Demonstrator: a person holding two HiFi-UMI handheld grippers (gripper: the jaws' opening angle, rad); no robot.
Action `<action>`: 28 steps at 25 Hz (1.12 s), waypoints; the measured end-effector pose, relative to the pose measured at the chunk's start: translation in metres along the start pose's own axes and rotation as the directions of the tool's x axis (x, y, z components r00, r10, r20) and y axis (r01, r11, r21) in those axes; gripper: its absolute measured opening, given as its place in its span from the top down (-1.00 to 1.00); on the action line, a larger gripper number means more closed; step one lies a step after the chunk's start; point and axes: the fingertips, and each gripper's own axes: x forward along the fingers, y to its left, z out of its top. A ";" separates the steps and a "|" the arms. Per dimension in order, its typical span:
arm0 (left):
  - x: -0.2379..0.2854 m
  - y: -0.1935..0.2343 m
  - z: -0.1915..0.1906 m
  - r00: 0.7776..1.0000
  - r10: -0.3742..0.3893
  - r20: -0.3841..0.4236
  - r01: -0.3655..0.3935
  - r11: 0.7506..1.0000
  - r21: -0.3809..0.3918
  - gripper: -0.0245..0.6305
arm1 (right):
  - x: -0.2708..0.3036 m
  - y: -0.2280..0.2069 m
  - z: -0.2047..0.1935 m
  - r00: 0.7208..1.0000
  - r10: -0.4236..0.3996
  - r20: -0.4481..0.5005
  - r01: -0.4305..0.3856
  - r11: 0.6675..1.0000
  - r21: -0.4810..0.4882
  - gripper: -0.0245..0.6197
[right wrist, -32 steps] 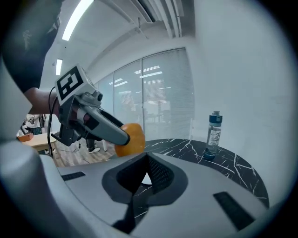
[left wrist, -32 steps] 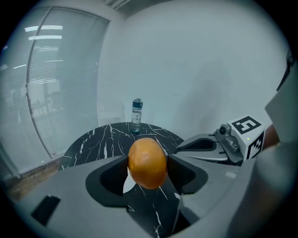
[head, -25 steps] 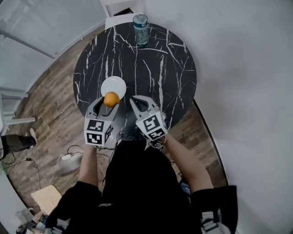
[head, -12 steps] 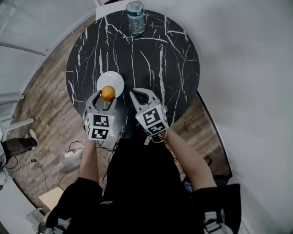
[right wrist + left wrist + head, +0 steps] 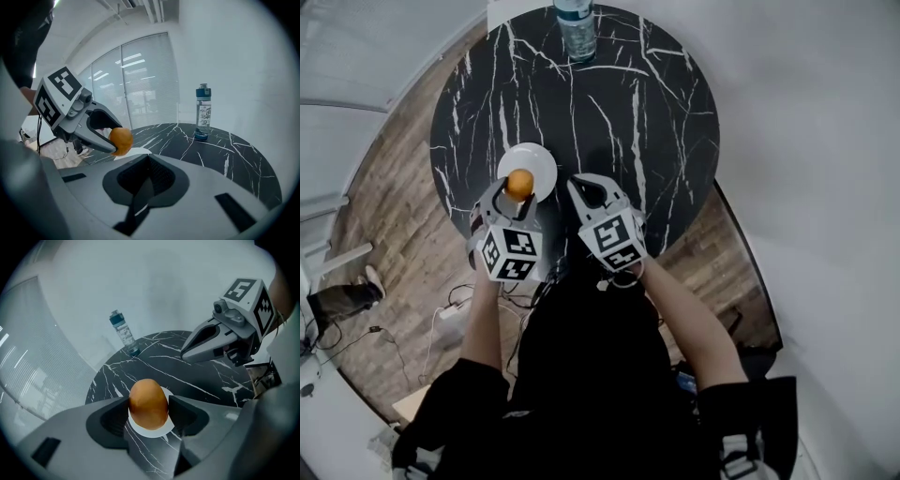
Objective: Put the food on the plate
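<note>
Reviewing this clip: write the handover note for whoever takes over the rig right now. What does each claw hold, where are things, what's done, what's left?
Left claw: shut on the orange food item, held over the near edge of the white plate. In the right gripper view the food looks just above the plate, not resting on it.
Right claw: shut and empty, beside the left one above the black marble table.
Water bottle: upright at the table's far edge.
Done: food is grasped and over the plate.
Left: lower it onto the plate, open the left claw, back away.
</note>
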 end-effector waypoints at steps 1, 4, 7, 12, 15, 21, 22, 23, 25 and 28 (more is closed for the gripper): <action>0.002 0.001 -0.001 1.000 -0.002 -0.004 0.002 1.000 0.012 0.13 | 0.003 0.000 -0.001 1.000 0.002 -0.002 -0.002 1.000 0.003 0.93; 0.008 0.006 -0.005 1.000 -0.001 -0.019 0.002 0.999 0.051 0.13 | 0.011 0.000 -0.003 1.000 0.004 -0.006 -0.003 1.000 0.019 0.93; 0.015 0.012 -0.010 0.999 0.013 -0.044 -0.007 0.992 0.128 0.13 | 0.018 -0.003 -0.005 1.000 -0.009 -0.005 0.009 0.999 0.037 0.93; 0.032 0.014 -0.020 0.996 0.017 -0.082 0.004 0.970 0.244 0.13 | 0.028 -0.007 -0.009 0.999 -0.034 -0.007 0.034 0.997 0.073 0.93; 0.044 0.013 -0.025 0.995 0.009 -0.098 0.017 0.963 0.269 0.13 | 0.032 -0.009 -0.011 0.999 -0.046 -0.011 0.046 0.995 0.084 0.93; 0.058 0.009 -0.029 0.993 -0.019 -0.117 0.057 0.942 0.330 0.13 | 0.033 -0.013 -0.019 0.996 -0.077 -0.041 0.081 0.991 0.106 0.93; 0.061 0.009 -0.028 0.992 -0.024 -0.120 0.063 0.939 0.338 0.13 | 0.032 -0.014 -0.020 0.996 -0.083 -0.045 0.087 0.990 0.107 0.93; 0.063 0.008 -0.028 0.992 -0.029 -0.123 0.070 0.936 0.346 0.13 | 0.032 -0.015 -0.021 0.995 -0.089 -0.049 0.094 0.990 0.109 0.93; 0.067 0.007 -0.027 0.992 -0.041 -0.122 0.083 0.930 0.359 0.13 | 0.033 -0.018 -0.021 0.994 -0.098 -0.053 0.104 0.988 0.113 0.93; 0.072 0.004 -0.023 0.991 -0.056 -0.119 0.098 0.919 0.382 0.13 | 0.032 -0.020 -0.020 0.993 -0.106 -0.057 0.112 0.987 0.114 0.93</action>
